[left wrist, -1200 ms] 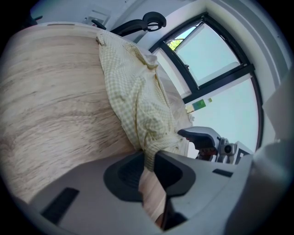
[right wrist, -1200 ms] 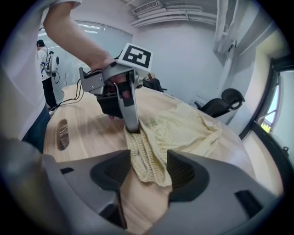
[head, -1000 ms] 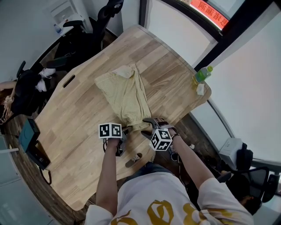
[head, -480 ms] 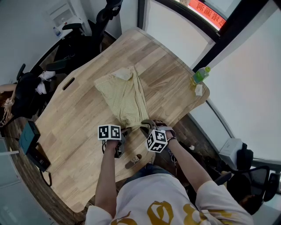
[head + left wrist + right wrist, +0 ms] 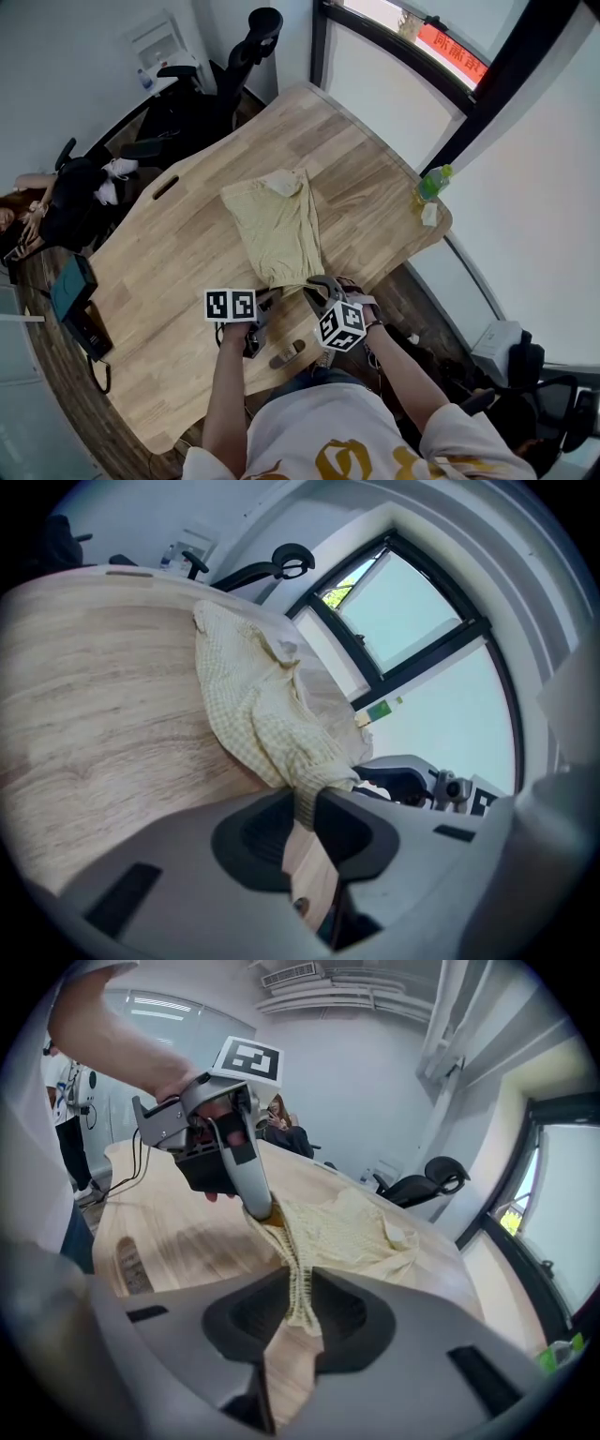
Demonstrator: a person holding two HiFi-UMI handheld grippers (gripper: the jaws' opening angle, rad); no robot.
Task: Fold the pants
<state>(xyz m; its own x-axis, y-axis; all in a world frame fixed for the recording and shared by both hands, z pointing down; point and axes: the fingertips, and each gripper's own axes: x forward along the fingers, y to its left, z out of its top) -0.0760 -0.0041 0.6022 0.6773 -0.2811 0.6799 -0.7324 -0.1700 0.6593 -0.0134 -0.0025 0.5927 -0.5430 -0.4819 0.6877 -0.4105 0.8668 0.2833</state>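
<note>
Pale yellow checked pants [image 5: 277, 225] lie lengthwise on the wooden table [image 5: 169, 272], waist far, leg ends near me. My left gripper [image 5: 265, 298] is shut on the left corner of the near hem [image 5: 305, 789], which bunches between its pads. My right gripper [image 5: 314, 286] has just been closing and now pinches the hem's right corner [image 5: 298, 1288]. Both hold the hem a little above the tabletop, and the cloth [image 5: 352, 1227] drapes away from them toward the waist. The left gripper [image 5: 258, 1206] also shows in the right gripper view, close beside the right one.
A green bottle [image 5: 433, 182] stands at the table's right corner by the window. A teal device [image 5: 70, 289] with cables sits at the left edge. Office chairs [image 5: 202, 94] and a seated person [image 5: 42, 197] are beyond the far left side. A small object [image 5: 286, 352] lies near me.
The right gripper's jaws have closed on the hem. Both grippers have risen slightly and lifted the near end of the pants off the table.
</note>
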